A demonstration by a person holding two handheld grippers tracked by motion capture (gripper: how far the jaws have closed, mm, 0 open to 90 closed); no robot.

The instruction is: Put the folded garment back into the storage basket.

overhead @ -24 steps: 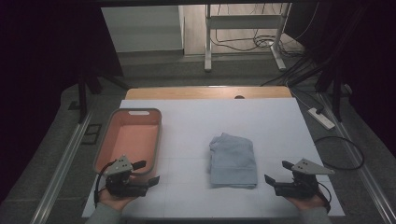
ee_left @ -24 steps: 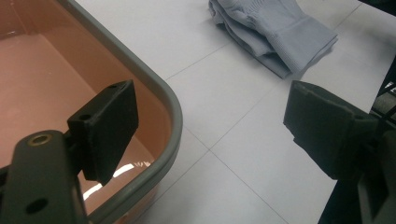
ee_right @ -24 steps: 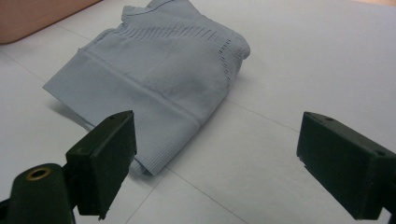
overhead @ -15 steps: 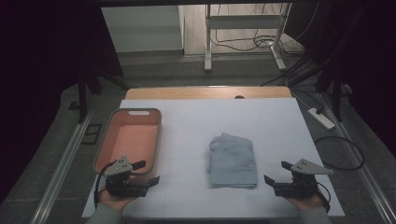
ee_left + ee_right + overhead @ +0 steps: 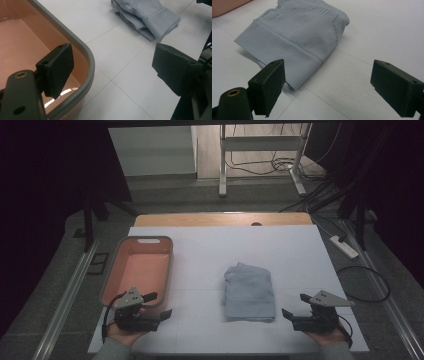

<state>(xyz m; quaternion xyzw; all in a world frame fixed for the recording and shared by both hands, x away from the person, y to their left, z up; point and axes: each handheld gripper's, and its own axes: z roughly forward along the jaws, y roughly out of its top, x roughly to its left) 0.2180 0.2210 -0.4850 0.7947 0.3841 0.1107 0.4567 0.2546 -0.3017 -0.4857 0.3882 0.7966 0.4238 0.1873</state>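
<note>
On the bench, both grippers (left [image 5: 161, 305], right [image 5: 295, 305]) are resting, fingers apart, empty; next, probably grasping the sweater [image 5: 249, 291].

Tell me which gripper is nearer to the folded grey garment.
The right gripper. It sits just off the folded grey garment, at its near right corner, jaws open. The left gripper is farther away, jaws open, by the near end of the pink bin.

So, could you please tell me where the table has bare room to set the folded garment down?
The widest bare patch lies beyond the folded blue knit garment, toward the white table's far edge. A narrower strip runs between the garment and the pink bin. The bin's floor is bare too. The near edge is crowded: left gripper beside the bin, right gripper near the garment.
</note>
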